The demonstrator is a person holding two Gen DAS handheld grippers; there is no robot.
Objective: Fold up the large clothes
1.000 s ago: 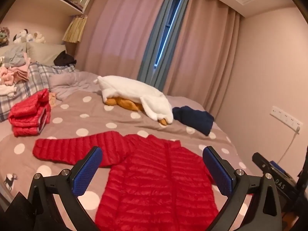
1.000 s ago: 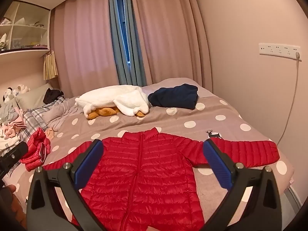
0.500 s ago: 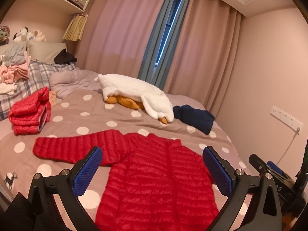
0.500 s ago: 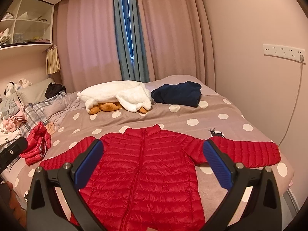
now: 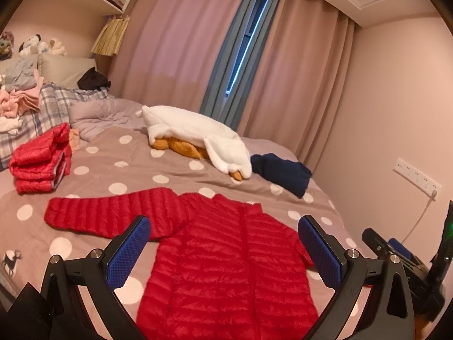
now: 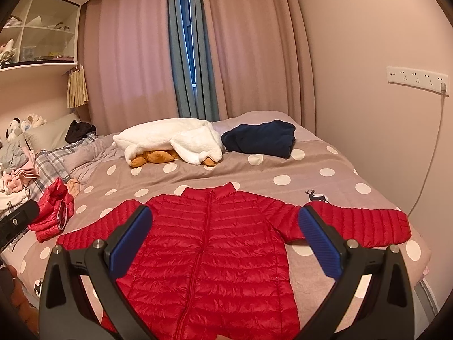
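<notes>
— Since a second ago, both cameras have pulled back and risen a little; the red puffer jacket has not shifted on the bed.

— Where does it lie?

— Flat on the polka-dot cover, front up, zipper closed, collar toward the curtains, both sleeves spread out to the sides.

— Start at the left.

— A heap of pink and grey clothes sits on the plaid bedding. Near it lies a folded red jacket, well apart from the spread one. Then the left sleeve stretches out, and the left gripper hangs above the jacket's body, its blue-padded fingers wide apart, touching nothing.

— And the middle?

— Farther back, a white fleece garment is draped over something orange-brown. Just to its right lies a folded navy garment.

— The right side?

— The right gripper also hovers over the jacket with its fingers spread, holding nothing. The right sleeve reaches toward the bed's edge. On the wall is a socket strip with a cable plugged in.
</notes>
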